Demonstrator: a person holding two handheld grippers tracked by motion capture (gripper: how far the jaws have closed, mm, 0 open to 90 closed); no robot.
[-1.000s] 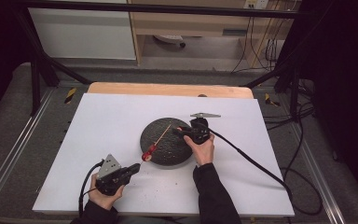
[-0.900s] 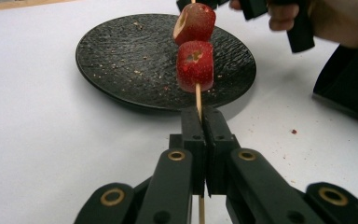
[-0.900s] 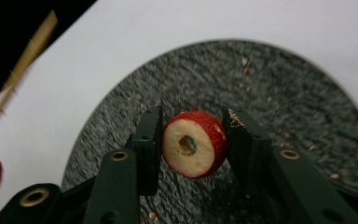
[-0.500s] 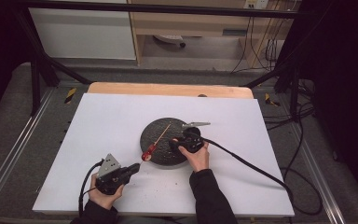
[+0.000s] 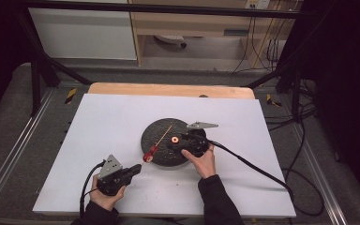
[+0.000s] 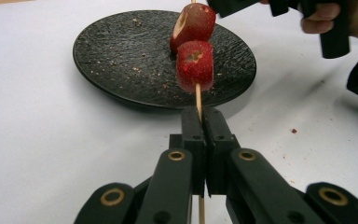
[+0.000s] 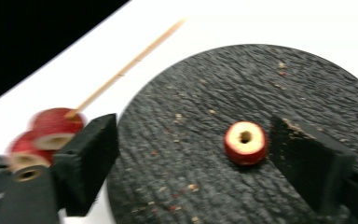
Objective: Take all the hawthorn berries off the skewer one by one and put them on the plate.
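Left gripper view has the left gripper (image 6: 199, 122) clamped on a skewer (image 6: 197, 97) carrying two red fruits (image 6: 195, 65) over the black plate (image 6: 121, 60), while the right gripper (image 7: 193, 156), jaws just opened, straddles the loose third fruit (image 7: 245, 142) on that plate, unthreaded.

My skewer (image 6: 198, 95) is a thin pale wooden stick, and it slants up over the near edge of the dark, rough-surfaced round plate (image 5: 155, 136). It carries two red fruit pieces threaded close together near its lower end: the nearer one (image 6: 195, 65) is round and glossy, the farther one (image 6: 193, 22) shows a pale cut face. A third red piece (image 7: 245, 142), cored and ring-shaped with pale flesh, lies loose and flat on the plate among scattered crumbs.
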